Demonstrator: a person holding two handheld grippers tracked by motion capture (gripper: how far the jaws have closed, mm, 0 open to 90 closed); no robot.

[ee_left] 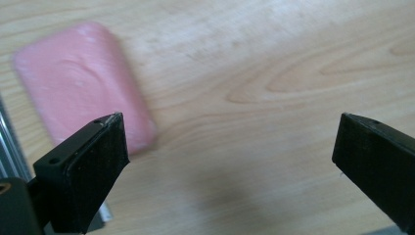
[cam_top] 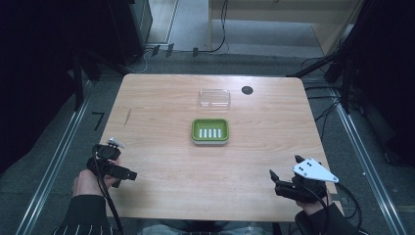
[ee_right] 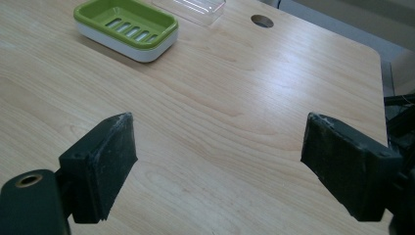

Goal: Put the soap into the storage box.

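Left hand-held gripper (ee_left: 230,147) at the bench's (cam_top: 161,186) near left corner, jaws wide apart beside a pink soap bar (ee_left: 80,81). Right hand-held gripper (ee_right: 218,166) at the near right corner, jaws apart, empty. Green soap dish (cam_top: 210,130) mid-bench.

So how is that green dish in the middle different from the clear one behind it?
The green soap dish is opaque, bright green on a white base, with a row of slots in its floor; the clear lid is see-through and shows no slots. The green soap dish sits nearer the person, the clear lid farther back. Both are rounded rectangles of similar size, lying flat on the table, apart from each other.
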